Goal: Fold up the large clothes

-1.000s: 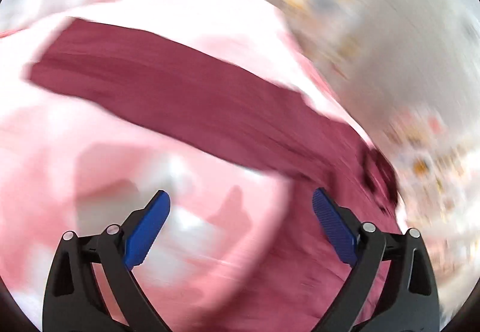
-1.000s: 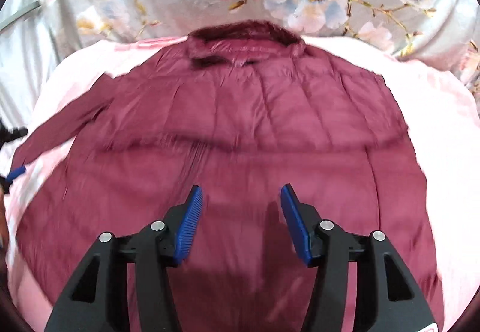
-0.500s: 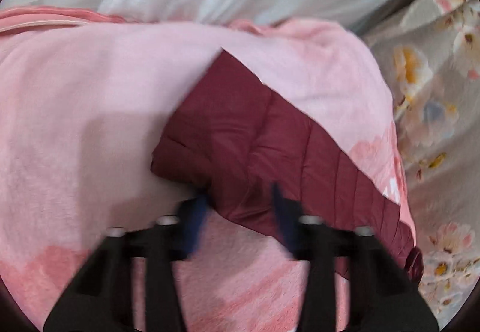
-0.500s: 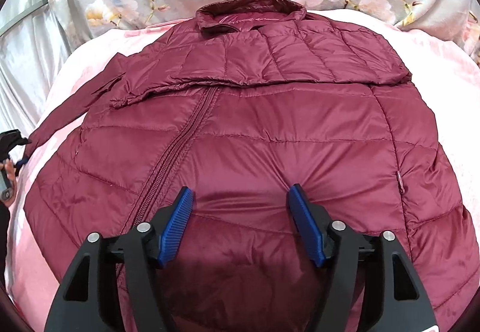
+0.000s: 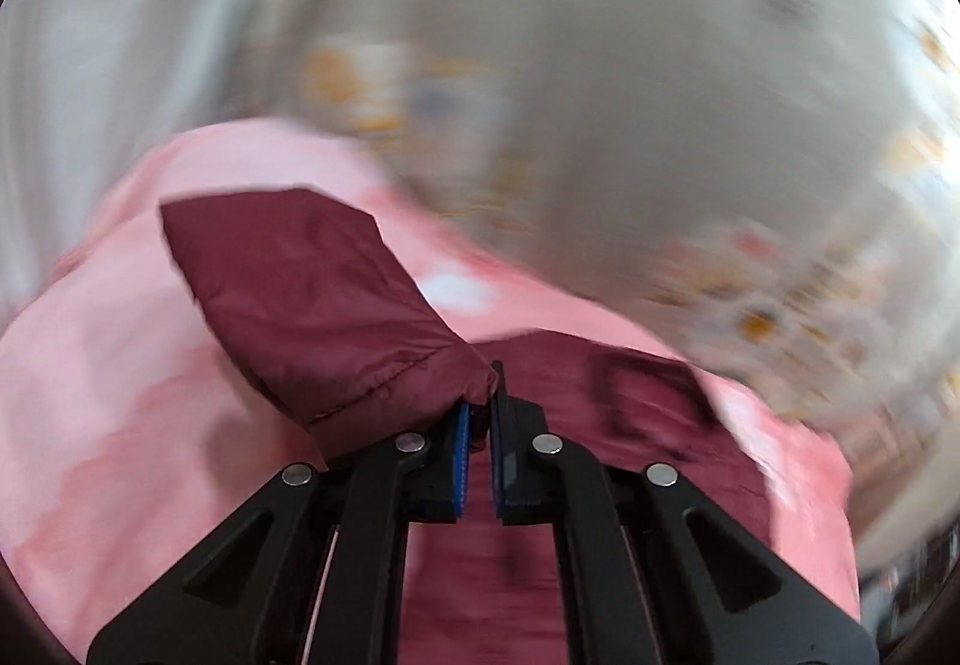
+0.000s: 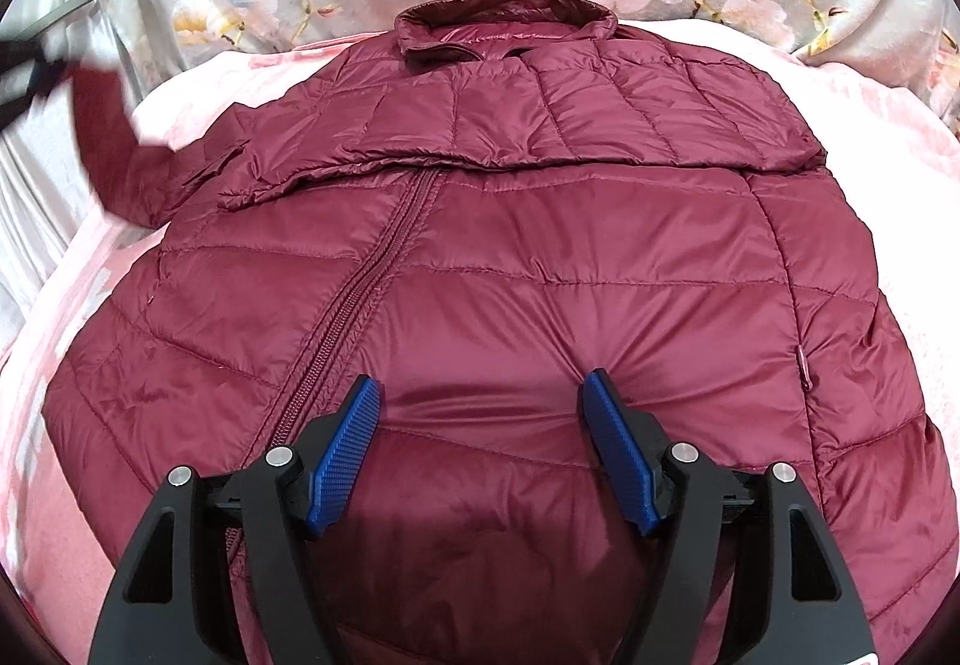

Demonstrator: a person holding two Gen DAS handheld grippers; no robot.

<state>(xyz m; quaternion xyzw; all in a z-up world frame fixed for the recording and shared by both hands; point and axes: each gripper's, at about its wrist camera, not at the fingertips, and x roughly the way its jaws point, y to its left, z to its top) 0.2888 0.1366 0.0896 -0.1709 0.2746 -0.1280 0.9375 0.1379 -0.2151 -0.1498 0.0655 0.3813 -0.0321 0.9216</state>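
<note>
Blur and cropped edges

Motion blur is smearing the floral fabric [image 5: 690, 137] in the left wrist view; the jacket's [image 6: 510, 275] hem is running off the bottom edge, its raised sleeve [image 6: 105, 137] blurring at far left.

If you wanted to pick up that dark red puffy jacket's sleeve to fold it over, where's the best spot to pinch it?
At the cuff end of the sleeve, coming from the jacket's outer side, probably. The cuff is a thin stitched edge that fits between narrow fingers, while the padded middle would bulge and slip. The left gripper is already shut on that cuff; the right gripper rests open on the jacket's front.
</note>
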